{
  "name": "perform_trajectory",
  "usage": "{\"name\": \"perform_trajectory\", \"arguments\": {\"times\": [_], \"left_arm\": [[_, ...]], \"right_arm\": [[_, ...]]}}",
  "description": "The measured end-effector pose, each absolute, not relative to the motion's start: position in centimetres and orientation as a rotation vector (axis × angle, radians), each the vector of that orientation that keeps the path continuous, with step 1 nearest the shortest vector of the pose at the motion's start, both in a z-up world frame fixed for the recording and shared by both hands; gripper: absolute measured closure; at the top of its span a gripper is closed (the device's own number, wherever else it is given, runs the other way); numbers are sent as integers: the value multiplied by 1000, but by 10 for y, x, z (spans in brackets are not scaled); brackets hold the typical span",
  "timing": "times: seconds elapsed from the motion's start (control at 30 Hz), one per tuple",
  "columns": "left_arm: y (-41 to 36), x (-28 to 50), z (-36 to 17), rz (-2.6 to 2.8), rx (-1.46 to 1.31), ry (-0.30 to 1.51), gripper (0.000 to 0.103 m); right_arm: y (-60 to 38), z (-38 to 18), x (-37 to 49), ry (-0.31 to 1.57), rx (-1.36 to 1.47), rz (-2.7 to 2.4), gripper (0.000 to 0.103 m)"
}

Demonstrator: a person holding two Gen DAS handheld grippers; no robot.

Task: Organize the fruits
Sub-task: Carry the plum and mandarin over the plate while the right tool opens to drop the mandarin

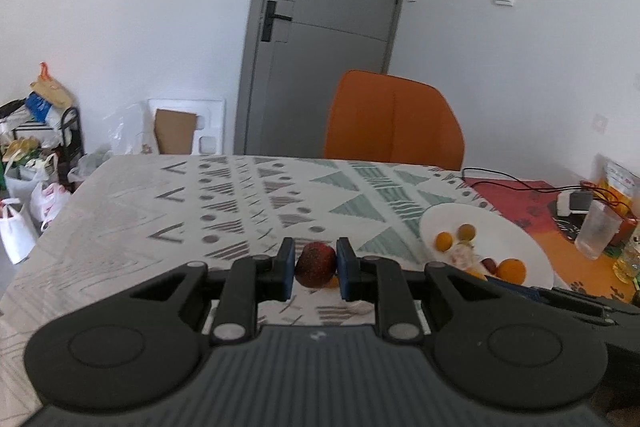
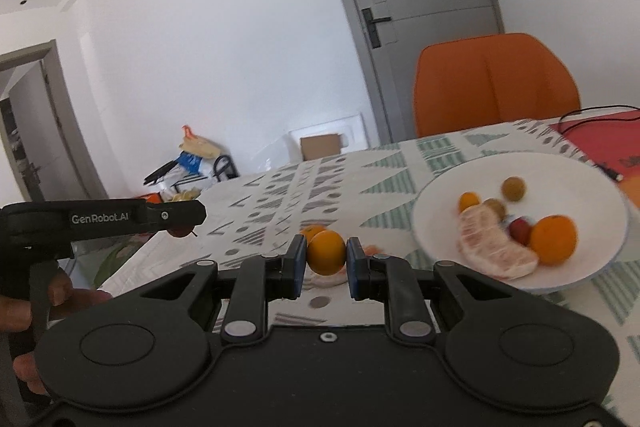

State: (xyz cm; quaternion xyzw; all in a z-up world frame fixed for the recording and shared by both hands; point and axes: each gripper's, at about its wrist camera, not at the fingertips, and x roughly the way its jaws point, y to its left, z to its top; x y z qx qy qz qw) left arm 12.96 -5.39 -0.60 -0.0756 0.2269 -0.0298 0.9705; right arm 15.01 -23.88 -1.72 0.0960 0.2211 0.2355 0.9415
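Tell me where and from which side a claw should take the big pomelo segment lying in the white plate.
Probably across the middle of the pomelo segment, from above. It lies flat as a long curved wedge in the white plate, with an orange tight against its right side, so a side approach looks blocked; pads should span its narrow width.

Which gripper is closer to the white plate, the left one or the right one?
Right. The right gripper, shut on an orange, sits just beside the plate; the left gripper, holding a strawberry, is farther away.
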Motion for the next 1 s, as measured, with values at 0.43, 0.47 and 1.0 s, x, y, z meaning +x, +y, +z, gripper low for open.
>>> {"name": "perform_trajectory", "arguments": {"times": [0.43,0.47,1.0], "left_arm": [[-94,154,15,-142,-75,413,83],[-97,156,16,-148,-71,412,83],[-158,194,7,-262,-10,469,83]], "right_arm": [[-293,-13,163,412,253,354,84],[-297,-13,164,411,259,345,84],[-353,-16,175,382,318,241,84]]}}
